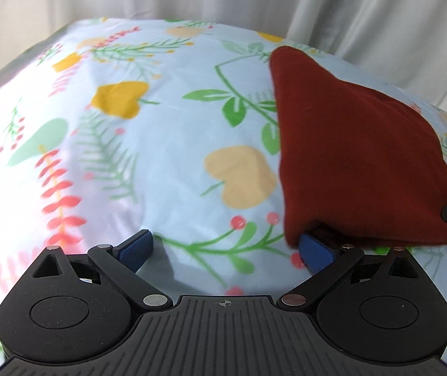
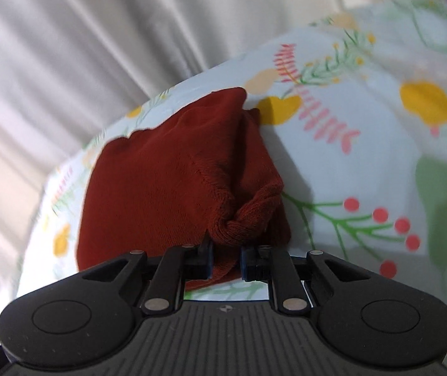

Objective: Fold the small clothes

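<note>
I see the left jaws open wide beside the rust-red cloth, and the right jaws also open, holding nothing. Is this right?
Not quite. The left gripper is open wide, as you say, but the right gripper is not empty: the right wrist view shows its jaws closed on a bunched edge of the rust-red cloth, which lies on the floral sheet.

There are no words, numbers or brand names to read in either view. The only sign is a small round mark with a cross in it, on the black body of the left claw (image 1: 225, 244) and of the right claw (image 2: 226, 258).
</note>
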### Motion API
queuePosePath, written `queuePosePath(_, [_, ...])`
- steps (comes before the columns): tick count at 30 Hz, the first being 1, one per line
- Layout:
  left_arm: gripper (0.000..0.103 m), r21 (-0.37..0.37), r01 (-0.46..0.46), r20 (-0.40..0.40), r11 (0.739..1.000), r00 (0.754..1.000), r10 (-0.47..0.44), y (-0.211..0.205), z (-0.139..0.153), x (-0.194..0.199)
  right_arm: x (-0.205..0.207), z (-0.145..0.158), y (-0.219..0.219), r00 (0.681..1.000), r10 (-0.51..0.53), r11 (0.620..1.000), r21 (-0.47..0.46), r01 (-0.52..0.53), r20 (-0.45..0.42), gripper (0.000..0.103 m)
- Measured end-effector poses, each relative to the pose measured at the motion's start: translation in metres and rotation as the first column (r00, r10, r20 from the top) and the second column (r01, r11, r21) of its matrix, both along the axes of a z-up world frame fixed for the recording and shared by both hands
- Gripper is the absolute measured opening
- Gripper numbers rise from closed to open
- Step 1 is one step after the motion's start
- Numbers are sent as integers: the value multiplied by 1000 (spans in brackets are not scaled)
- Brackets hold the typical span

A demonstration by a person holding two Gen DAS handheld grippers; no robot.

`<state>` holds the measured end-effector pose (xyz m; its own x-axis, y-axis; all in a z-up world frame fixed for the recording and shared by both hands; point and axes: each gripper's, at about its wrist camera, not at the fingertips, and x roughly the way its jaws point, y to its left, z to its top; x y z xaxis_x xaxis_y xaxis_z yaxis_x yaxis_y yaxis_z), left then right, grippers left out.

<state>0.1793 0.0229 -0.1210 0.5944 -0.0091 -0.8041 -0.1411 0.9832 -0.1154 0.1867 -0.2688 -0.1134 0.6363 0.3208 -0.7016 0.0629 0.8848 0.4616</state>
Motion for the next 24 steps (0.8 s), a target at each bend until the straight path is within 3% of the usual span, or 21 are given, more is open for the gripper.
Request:
queuePosePath(4, [101, 32, -55, 10, 998, 998, 55, 10, 8, -8, 5, 3, 4, 999, 14, 988, -157, -5, 53, 16])
queuePosePath(8, [101, -7, -24, 22, 1000, 999, 24, 11, 22, -20, -6, 7, 3, 997, 58, 987, -154, -50, 53, 30])
queuePosePath(10, [101, 7, -10, 18, 1000, 1000, 10, 5, 28, -27, -18, 12, 7, 996, 88, 977, -197, -85, 10, 58])
queuePosePath(12, [101, 14, 8, 0, 1000, 1000, -8, -1, 32, -31, -33, 14, 9, 992, 119, 970, -211, -124, -37, 75])
queuePosePath(14, [102, 10, 20, -38, 1000, 999, -19, -8, 34, -33, -49, 15, 14, 984, 152, 952, -255, -170, -90, 78])
queuePosePath(18, [102, -10, 67, -109, 998, 992, -68, -25, 32, -33, -65, 21, 26, 971, 156, 916, -341, -210, -181, 94])
queuePosePath(19, [102, -17, 82, -111, 997, 990, -83, -29, 33, -33, -67, 24, 29, 969, 155, 911, -353, -215, -190, 99])
queuePosePath(24, [102, -22, 123, -96, 992, 988, -124, -42, 45, -34, -66, 42, 39, 975, 161, 896, -393, -209, -152, 99])
